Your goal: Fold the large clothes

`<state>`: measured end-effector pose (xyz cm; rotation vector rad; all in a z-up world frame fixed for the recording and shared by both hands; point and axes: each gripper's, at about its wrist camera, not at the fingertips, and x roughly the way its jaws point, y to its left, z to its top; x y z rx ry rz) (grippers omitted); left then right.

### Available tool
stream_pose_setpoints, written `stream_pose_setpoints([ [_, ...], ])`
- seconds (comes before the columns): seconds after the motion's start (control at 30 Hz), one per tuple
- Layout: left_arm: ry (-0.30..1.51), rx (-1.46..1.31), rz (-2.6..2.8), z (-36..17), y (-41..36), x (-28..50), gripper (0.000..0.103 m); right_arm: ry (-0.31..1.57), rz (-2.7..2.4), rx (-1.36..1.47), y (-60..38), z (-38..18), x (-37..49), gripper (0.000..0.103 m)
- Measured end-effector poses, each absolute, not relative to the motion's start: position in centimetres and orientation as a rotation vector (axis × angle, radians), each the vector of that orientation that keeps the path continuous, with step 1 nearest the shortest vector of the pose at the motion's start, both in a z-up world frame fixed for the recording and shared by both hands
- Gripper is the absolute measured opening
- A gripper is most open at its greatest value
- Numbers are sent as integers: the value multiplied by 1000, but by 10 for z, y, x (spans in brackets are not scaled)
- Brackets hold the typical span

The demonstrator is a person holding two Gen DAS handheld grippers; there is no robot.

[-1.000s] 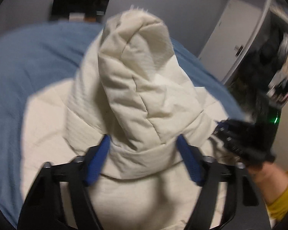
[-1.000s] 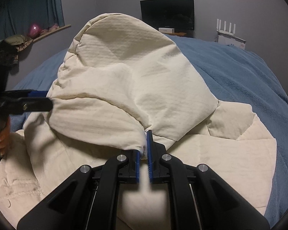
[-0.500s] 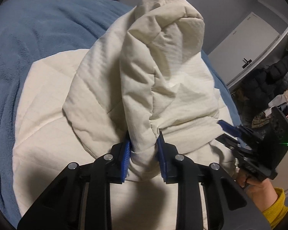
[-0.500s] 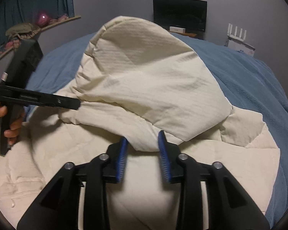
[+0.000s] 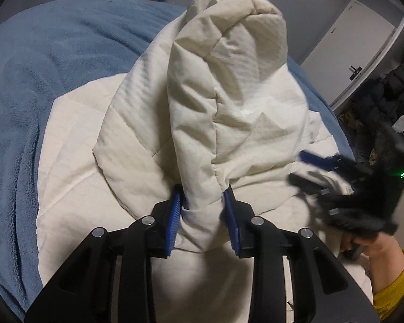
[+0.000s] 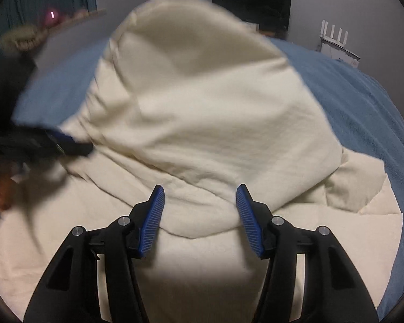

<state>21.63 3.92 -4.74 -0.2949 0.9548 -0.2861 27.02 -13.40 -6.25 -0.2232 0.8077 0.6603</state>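
A cream quilted garment (image 5: pixel 229 94) lies on a blue blanket (image 5: pixel 40 67), with one thick fold standing up in a hump. My left gripper (image 5: pixel 202 202) has the base of that fold bunched between its blue pads, which press on it from both sides while the jaws are opening. In the right wrist view the garment (image 6: pixel 202 94) humps in front of my right gripper (image 6: pixel 199 191). Its jaws are opening wide, and the fold's lower edge lies between the pads without touching them. Each gripper shows blurred in the other's view: the right gripper (image 5: pixel 317 167) and the left gripper (image 6: pixel 67 142).
The blue blanket (image 6: pixel 363 102) covers the bed around the garment. A dark screen (image 6: pixel 251 2) and a white router (image 6: pixel 334 37) stand at the far wall. A white door (image 5: pixel 358 48) and hanging dark clothes (image 5: pixel 385 94) are on the right. A hand in a yellow sleeve (image 5: pixel 390 274) holds the right gripper.
My right gripper let go of the garment's edge and spread its jaws wide. My left gripper, wide open a second ago, closed on the raised fold.
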Motion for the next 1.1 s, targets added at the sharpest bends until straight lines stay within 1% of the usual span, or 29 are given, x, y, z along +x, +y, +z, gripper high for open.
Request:
stream_pose_setpoints([
  [0.03,945,-272,-281,-45,37,216,39,805,653,-227,-134,-65,270,53],
  [0.1,925,-240,-268,-39,31,215,47,809,648,-219,-135,-67,271,53],
  [0.17,902,-244,-260,-34,30,217,52,815,652,-193,-140,-68,273,53],
  [0.23,876,-267,-244,-27,30,219,60,819,650,-180,-142,-70,274,53],
  [0.37,843,-252,-212,-3,29,237,61,812,640,-195,-141,-71,277,53],
  [0.5,755,-149,-197,33,10,270,61,804,644,-179,-144,-73,277,53],
  [0.57,745,-167,-202,35,7,287,56,804,648,-170,-143,-75,276,53],
  [0.6,740,-193,-215,34,10,290,43,805,650,-168,-144,-76,276,53],
  [0.63,743,-227,-207,30,13,297,19,806,652,-160,-145,-77,277,53],
  [0.67,752,-262,-203,26,16,303,15,807,654,-155,-146,-77,278,53],
  [0.8,752,-382,-102,-2,42,305,14,812,669,-136,-147,-80,280,53],
  [1.0,860,-338,-31,-51,51,313,15,818,678,-146,-143,-85,282,53],
  [1.1,925,-343,-30,-72,57,324,17,828,686,-140,-142,-86,287,53],
])
